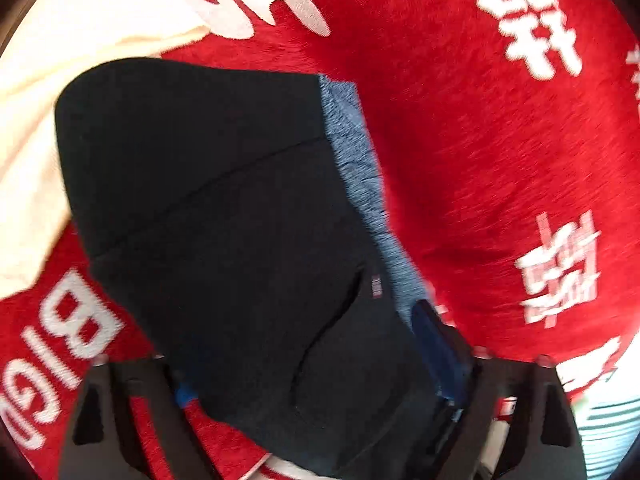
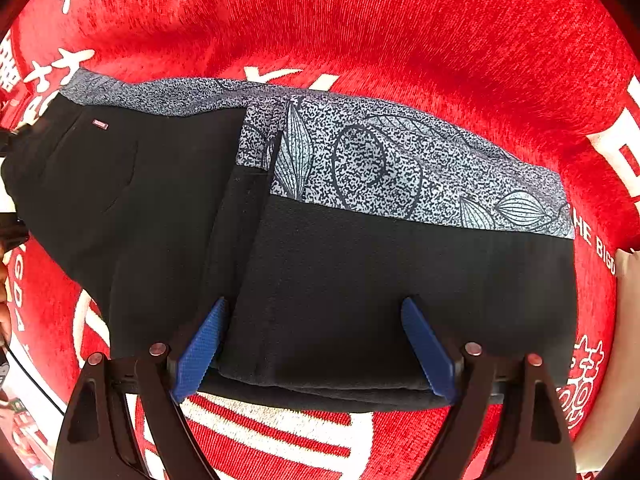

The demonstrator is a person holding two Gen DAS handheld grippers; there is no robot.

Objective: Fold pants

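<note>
Under your grippers a red plush cloth [image 2: 400, 20] with white letters covers the whole surface. The black pants [image 2: 160, 200] lie folded on it, and a cream cloth [image 1: 60, 80] is beside them. Your right gripper [image 2: 314, 344] and left gripper [image 1: 320, 376] stand spread over the pants.

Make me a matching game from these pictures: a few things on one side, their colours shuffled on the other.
Things:
1. pants, main fabric
2. patterned band on the pants
3. cloth under the pants
4. gripper pads

Colours:
A. red with white lettering
B. blue
C. black
D. speckled grey with leaf outlines

Pairs: 1-C, 2-D, 3-A, 4-B
</note>
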